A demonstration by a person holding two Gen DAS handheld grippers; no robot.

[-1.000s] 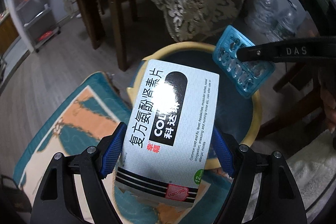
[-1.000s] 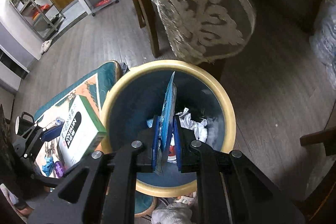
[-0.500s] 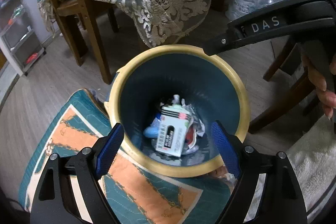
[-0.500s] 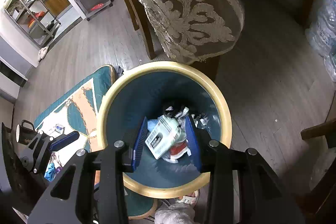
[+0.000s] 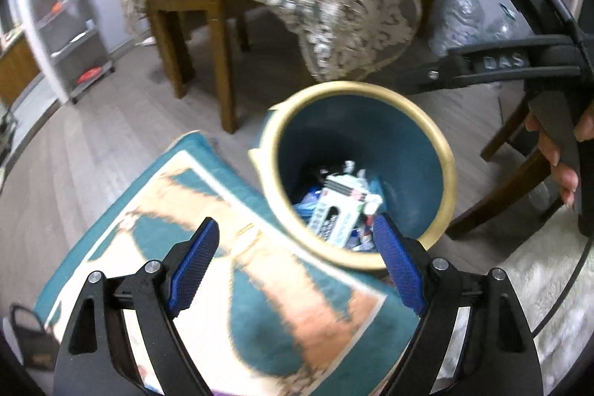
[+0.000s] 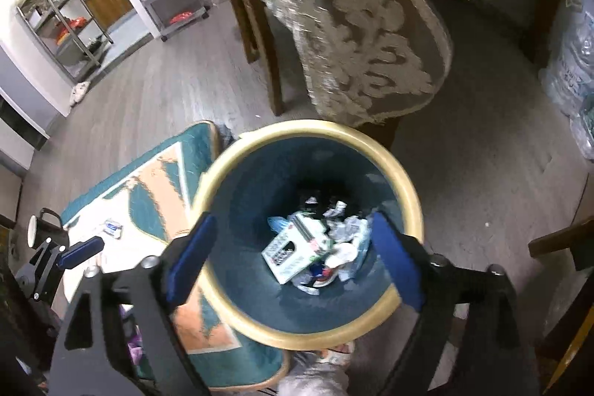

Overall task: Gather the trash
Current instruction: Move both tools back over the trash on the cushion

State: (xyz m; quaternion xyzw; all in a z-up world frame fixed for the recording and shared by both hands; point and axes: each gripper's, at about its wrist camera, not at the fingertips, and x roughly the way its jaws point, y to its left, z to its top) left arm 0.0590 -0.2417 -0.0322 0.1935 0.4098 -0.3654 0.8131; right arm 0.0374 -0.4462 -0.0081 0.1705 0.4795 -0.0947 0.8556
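Since the earlier frames: medicine box and blue blister sheet, both formerly gripped, are now released.

Item 1, waste bin: yellow rim, teal inside, standing beside the patterned mat.
Item 2, medicine box: lying on crumpled wrappers at the bin's bottom. Blister sheet not clearly told apart among them.
Item 3, left gripper: jaws wide, nothing between them, over the mat just beside the bin's rim.
Item 4, right gripper: jaws have just been opening, now wide and empty, above the bin's mouth.
Item 5, small packet: on the mat, near the bin.

Handling note: probably next; keep the jaws spread, approach it from above, and clear the rim.
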